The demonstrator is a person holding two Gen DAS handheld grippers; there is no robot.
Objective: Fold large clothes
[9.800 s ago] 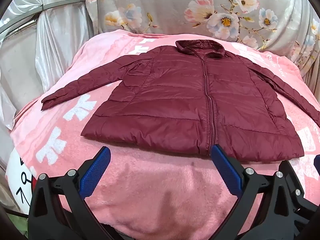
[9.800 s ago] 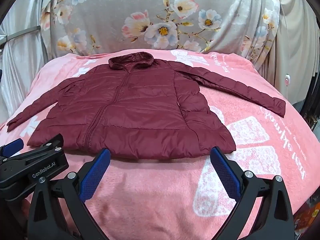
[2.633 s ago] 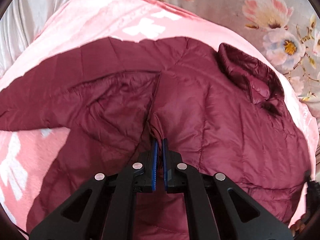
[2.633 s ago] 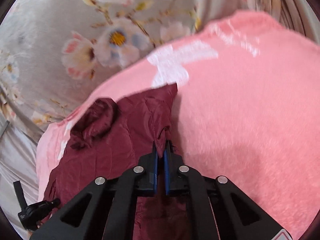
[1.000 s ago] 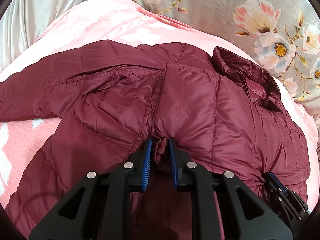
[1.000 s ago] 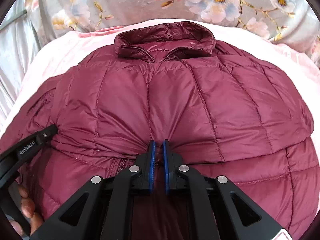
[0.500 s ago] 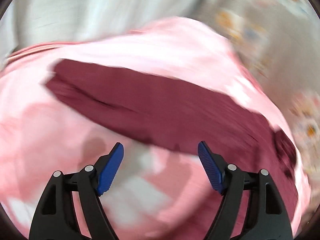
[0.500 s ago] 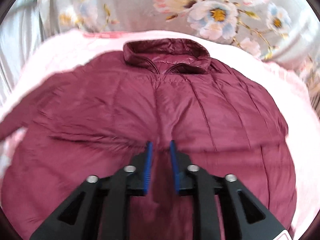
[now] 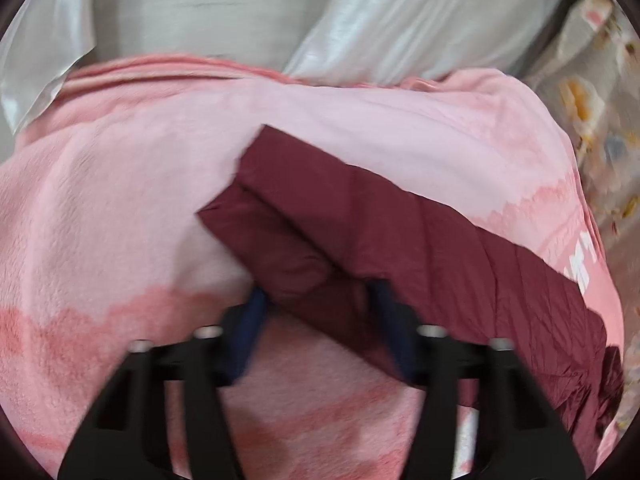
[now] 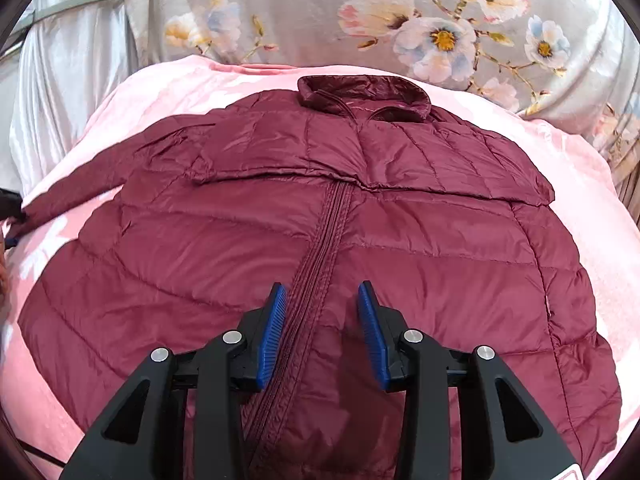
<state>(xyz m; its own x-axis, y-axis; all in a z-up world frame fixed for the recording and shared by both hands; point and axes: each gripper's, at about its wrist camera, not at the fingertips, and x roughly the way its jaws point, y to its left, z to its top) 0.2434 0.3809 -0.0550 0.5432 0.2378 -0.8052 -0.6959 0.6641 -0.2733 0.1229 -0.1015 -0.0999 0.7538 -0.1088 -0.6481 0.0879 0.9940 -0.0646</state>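
Observation:
A maroon puffer jacket (image 10: 400, 248) lies front up on a pink blanket (image 10: 600, 208), collar (image 10: 364, 96) at the far side. One sleeve is folded across its chest. The other sleeve (image 9: 360, 232) stretches out to the left. My left gripper (image 9: 320, 316) is down at that sleeve's cuff end; its jaws are closing with the sleeve between the blue pads, and the view is blurred. My right gripper (image 10: 322, 320) hovers over the zipper (image 10: 320, 248) near the hem, its jaws opening and gripping nothing.
Floral fabric (image 10: 320, 12) hangs behind the blanket, and a silvery curtain (image 9: 280, 12) hangs beyond its left side. The blanket's edge (image 9: 160, 66) drops off just past the sleeve's end. Bare pink blanket (image 9: 100, 220) lies left of the sleeve.
The left gripper let go of the jacket's body, swung left to the sleeve's end, opened wide and is narrowing. The right gripper released the folded sleeve, drew back toward the hem and opened.

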